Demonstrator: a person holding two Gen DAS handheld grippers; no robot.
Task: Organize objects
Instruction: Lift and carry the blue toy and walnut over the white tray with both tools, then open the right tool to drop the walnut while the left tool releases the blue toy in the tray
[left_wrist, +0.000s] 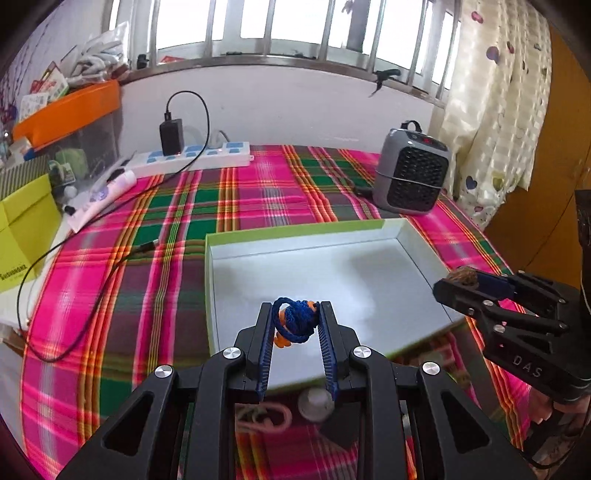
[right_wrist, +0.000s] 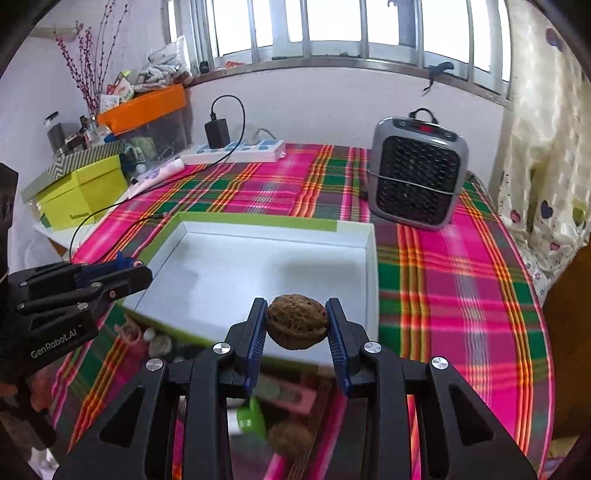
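1. Your left tool (left_wrist: 295, 321) pinches a blue knitted toy (left_wrist: 295, 322) with orange bits, held above the near edge of the white tray (left_wrist: 332, 273).
2. Your right tool (right_wrist: 296, 320) pinches a walnut (right_wrist: 297, 320), also over the tray's near edge.
3. Only the right view shows a second walnut (right_wrist: 290, 439) and a green item (right_wrist: 251, 415) below on the plaid surface (right_wrist: 461, 295).
4. Only the left view shows a pale ball (left_wrist: 316, 404).
5. A grey heater (right_wrist: 417, 173) stands beyond the tray.
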